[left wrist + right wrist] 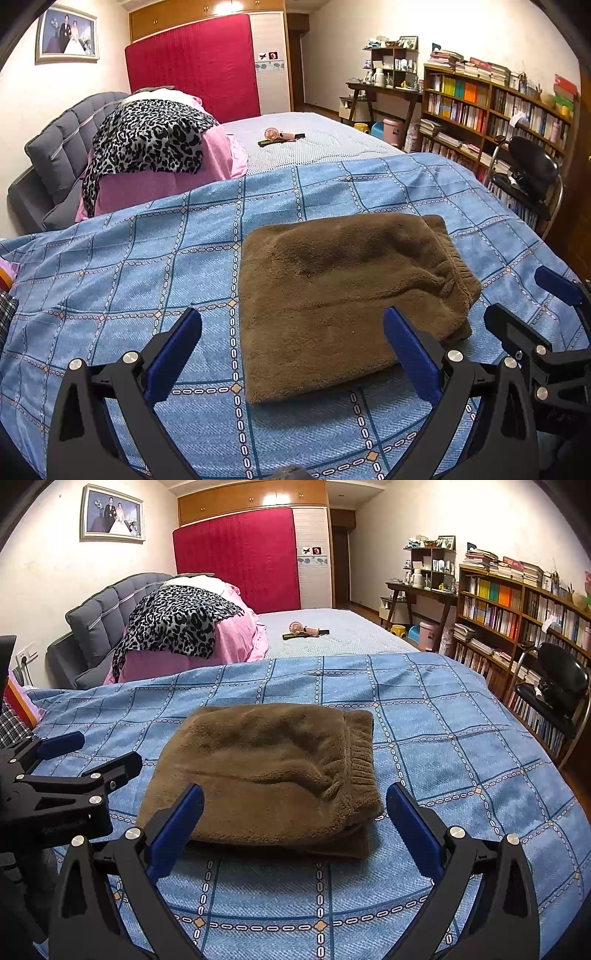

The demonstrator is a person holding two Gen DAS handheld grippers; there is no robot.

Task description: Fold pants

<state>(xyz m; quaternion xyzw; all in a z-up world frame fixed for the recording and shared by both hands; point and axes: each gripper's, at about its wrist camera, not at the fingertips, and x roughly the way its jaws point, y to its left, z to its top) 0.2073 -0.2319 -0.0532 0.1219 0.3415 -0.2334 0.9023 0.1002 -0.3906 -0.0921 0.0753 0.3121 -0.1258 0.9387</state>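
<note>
Brown pants (266, 771) folded, lower centre of frame on blue checked bedspread (443, 738); left gripper (291, 350) and right gripper (295, 827) fingers apart, holding nothing.

Folded fleece pants (266, 771): plain brown, no pattern, ribbed waistband in the same brown
Bed cover (461, 746): mid blue, dark blue grid lines carrying white chain links, small tan diamonds at the crossings
Gripper fingers (177, 827): royal blue pads on black arms with silver bolts
Draped cloth (173, 622): leopard print, black spots on grey-white
Bedding heap (236, 638) beneath it: plain pink
Far mattress cover (351, 635): pale grey, fine dotted texture
Padded headboard (99, 616): dark grey, tufted
Upright panel (240, 557) against the wardrobe: crimson, vertical ribbing
Bookcase (517, 602): brown wood, spines yellow, teal, orange, red
</note>
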